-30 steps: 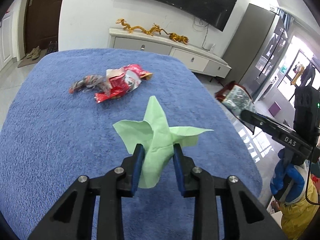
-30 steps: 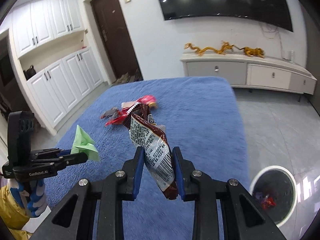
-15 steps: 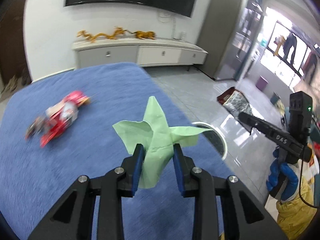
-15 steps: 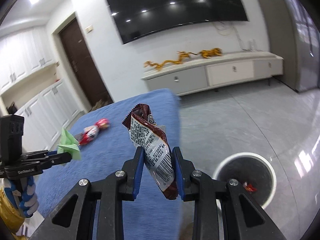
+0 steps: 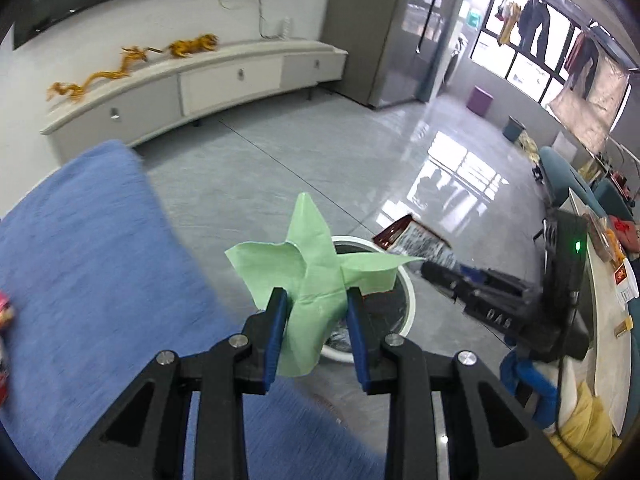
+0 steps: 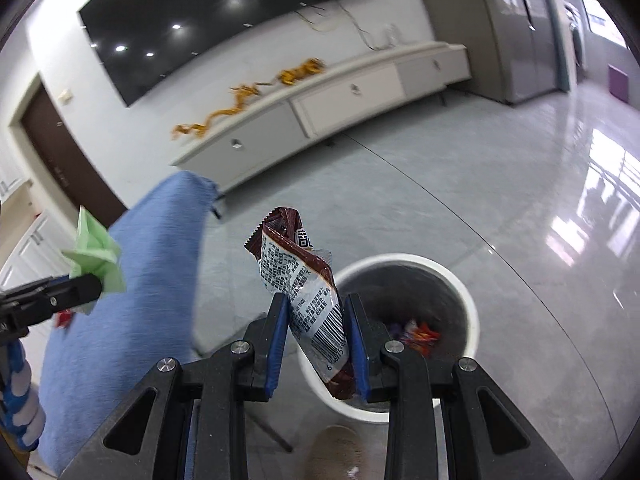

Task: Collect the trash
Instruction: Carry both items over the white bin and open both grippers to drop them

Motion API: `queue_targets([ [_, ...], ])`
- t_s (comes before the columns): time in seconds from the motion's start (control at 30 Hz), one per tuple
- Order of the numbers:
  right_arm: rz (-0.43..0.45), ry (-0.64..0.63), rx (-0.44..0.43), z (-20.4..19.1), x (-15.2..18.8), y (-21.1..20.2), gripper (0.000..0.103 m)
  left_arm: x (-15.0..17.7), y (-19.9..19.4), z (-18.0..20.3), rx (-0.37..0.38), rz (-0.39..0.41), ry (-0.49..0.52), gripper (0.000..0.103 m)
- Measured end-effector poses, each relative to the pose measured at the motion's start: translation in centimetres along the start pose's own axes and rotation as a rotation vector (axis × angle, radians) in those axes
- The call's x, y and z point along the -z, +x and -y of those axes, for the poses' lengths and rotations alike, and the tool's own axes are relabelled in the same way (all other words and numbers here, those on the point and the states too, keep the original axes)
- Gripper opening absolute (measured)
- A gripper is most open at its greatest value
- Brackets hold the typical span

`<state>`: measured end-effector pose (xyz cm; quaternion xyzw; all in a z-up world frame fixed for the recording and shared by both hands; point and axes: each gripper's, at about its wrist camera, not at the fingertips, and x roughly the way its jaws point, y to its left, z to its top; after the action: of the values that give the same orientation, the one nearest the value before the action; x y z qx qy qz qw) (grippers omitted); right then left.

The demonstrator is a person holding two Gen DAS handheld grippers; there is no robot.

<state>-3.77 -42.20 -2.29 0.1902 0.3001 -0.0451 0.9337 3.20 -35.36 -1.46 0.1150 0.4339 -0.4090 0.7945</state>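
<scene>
My left gripper (image 5: 316,310) is shut on a crumpled green paper (image 5: 308,264) and holds it in the air in front of a round white trash bin (image 5: 406,304) on the floor. My right gripper (image 6: 316,316) is shut on a brown snack wrapper (image 6: 304,276) with a barcode, held just above and left of the same bin (image 6: 468,300), which has several colourful wrappers inside. The left gripper with the green paper (image 6: 94,258) shows at the left of the right wrist view. The right gripper with the wrapper (image 5: 416,238) shows at the right of the left wrist view.
A blue-covered table (image 5: 92,260) lies to the left, with red wrappers (image 5: 4,320) at its far left edge. A long white TV cabinet (image 5: 224,80) with gold dragon figures stands along the wall. Glossy grey floor surrounds the bin.
Both grippers have swung right, away from the blue table and toward the bin, each still holding its piece. The bin now sits close under both.
</scene>
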Motion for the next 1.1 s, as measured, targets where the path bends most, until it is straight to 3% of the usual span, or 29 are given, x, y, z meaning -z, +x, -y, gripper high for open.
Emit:
queue_targets([
  [0.27,-0.055,0.048,0.066,3.6,-0.1,3.1,0.030,-3.3,7.1,2.7,0.075,-0.065,-0.025,0.031],
  [0.33,-0.070,0.048,0.078,4.0,-0.1,3.8,0.035,-3.8,8.1,2.8,0.090,-0.070,-0.040,0.039],
  [0.4,-0.077,0.053,0.097,4.1,-0.1,4.2,0.046,-4.5,8.8,3.0,0.110,-0.072,-0.059,0.060],
  [0.5,-0.080,0.059,0.116,4.2,-0.2,4.4,0.052,-5.2,9.4,2.9,0.136,-0.071,-0.074,0.062],
  [0.8,-0.057,0.090,0.142,4.7,-0.1,2.4,0.053,-4.4,6.0,2.6,0.127,-0.039,-0.080,0.062],
  [1.1,0.023,0.051,0.131,1.2,-0.6,-2.5,0.055,-2.3,-1.1,2.1,0.039,0.055,-0.038,0.062],
])
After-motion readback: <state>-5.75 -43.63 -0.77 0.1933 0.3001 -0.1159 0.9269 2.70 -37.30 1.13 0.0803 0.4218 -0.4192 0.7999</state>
